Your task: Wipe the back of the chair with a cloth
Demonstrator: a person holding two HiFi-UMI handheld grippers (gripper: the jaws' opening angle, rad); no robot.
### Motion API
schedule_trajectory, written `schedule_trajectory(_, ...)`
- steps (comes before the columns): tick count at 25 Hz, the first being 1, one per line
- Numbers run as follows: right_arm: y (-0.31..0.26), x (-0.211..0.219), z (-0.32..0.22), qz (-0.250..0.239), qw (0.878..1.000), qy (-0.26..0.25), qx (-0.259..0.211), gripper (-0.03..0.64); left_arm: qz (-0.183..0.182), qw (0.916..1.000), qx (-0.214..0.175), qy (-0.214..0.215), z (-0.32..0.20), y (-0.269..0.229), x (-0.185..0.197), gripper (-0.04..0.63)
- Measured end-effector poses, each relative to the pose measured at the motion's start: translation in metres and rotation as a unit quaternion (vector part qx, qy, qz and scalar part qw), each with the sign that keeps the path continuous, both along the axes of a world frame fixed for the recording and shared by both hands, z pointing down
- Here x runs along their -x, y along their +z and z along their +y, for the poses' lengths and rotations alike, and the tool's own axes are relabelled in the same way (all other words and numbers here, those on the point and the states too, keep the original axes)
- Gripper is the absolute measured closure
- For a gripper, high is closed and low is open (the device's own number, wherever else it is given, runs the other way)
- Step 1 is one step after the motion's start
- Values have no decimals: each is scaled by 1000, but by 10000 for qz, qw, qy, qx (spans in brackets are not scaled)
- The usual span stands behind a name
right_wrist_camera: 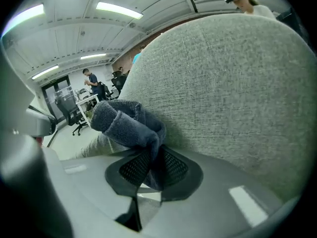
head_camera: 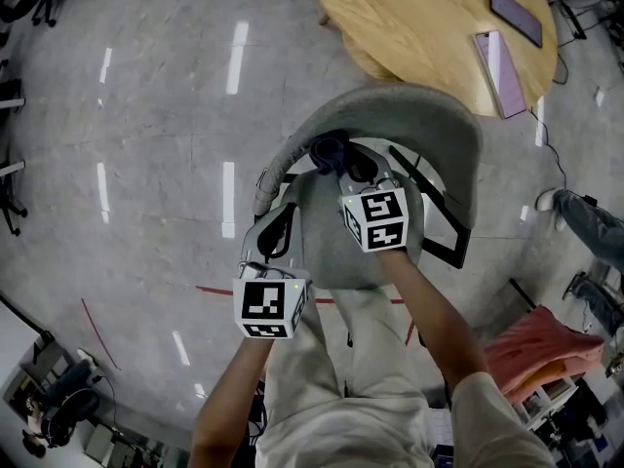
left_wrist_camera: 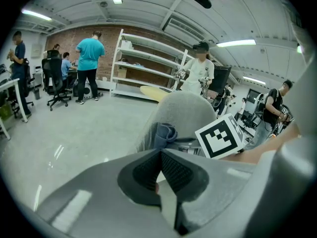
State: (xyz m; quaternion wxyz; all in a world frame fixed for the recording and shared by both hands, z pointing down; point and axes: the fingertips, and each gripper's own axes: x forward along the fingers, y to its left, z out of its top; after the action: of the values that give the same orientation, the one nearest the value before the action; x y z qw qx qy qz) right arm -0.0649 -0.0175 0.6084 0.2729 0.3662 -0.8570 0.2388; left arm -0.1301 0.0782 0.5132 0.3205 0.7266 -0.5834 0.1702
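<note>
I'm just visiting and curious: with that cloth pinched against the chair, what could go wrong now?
The right claw grips only a fold of the bunched cloth; dragging across the rough chair back might tug it free. The left claw is shut on nothing, so it isn't holding the chair back, which might shift under pressure.

The chair (right_wrist_camera: 237, 93) is coarse grey woven fabric, the cloth (right_wrist_camera: 126, 123) fluffy terry, the floor (head_camera: 166, 135) glossy, the table (head_camera: 419, 18) smooth wood.

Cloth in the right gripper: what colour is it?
The cloth is dark blue-grey, clearest in the right gripper view.
</note>
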Motion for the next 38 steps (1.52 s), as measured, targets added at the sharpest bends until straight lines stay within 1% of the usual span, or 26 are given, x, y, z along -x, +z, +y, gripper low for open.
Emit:
schedule_trajectory(10, -2, -47, -23, 74, 9976, 693, 22, 541, 11, 9998, -15, 192, -8, -3, -22, 595)
schedule_trajectory(17, -2, -81, -32, -62, 9904, 1378, 117, 541, -29, 9991, -16, 430, -16, -3, -42, 595)
schedule_trajectory(21, 1, -100, -33, -15, 9844, 1754, 115, 541, -61, 9979, -129, 634, -20, -7, -54, 595)
schedule_trajectory(28, 5, -141, -29, -50, 9678, 2508, 227, 541, -78, 9951, -155, 971, -15, -14, -72, 595)
schedule_trajectory(31, 4, -158, -27, -49, 9611, 2749, 266, 541, -92, 9940, -145, 1083, -14, -15, -76, 595)
schedule_trajectory(38, 2, -191, -16, -3, 9416, 3344, 389, 541, -101, 9928, -214, 1171, -18, -21, -81, 595)
